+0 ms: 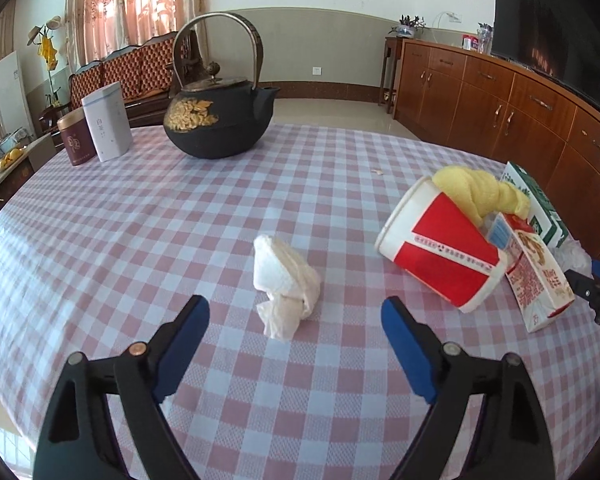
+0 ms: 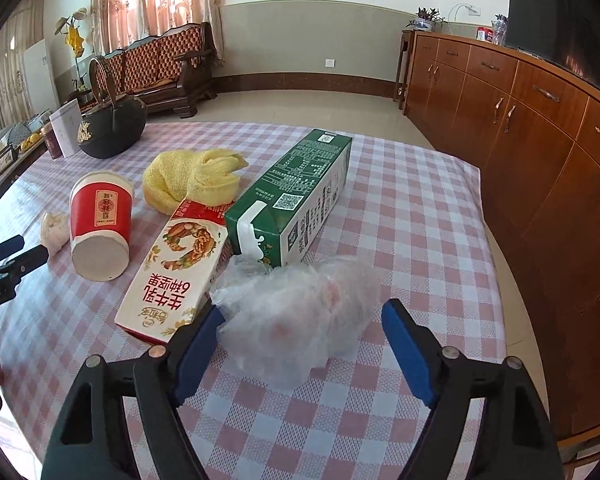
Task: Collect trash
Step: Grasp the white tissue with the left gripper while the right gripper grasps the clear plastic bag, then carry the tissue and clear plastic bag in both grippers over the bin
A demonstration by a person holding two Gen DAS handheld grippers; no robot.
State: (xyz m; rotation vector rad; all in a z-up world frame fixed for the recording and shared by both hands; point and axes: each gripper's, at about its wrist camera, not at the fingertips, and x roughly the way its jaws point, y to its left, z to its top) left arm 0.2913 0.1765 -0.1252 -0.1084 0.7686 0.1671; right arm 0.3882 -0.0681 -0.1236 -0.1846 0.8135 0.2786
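A crumpled white tissue [image 1: 286, 285] lies on the checked tablecloth [image 1: 140, 220]. My left gripper [image 1: 296, 312] is open, its blue pads either side of the tissue's near end, not touching it. A red-and-white paper cup [image 1: 439, 246] lies on its side to the right, by a yellow cloth [image 1: 479, 192], a red-white milk carton [image 1: 539, 276] and a green carton [image 1: 535, 204]. My right gripper [image 2: 300, 320] is open around a crumpled clear plastic bag [image 2: 300, 312]. The cup [image 2: 100, 224], red-white carton [image 2: 176, 268], green carton [image 2: 296, 200], cloth [image 2: 192, 180] and tissue [image 2: 54, 230] lie beyond.
A black iron teapot [image 1: 220, 116] and two tea tins [image 1: 94, 128] stand at the table's far left. A wooden sideboard [image 2: 539, 140] runs along the right, near the table edge. A wooden sofa [image 2: 164, 68] stands at the back of the room.
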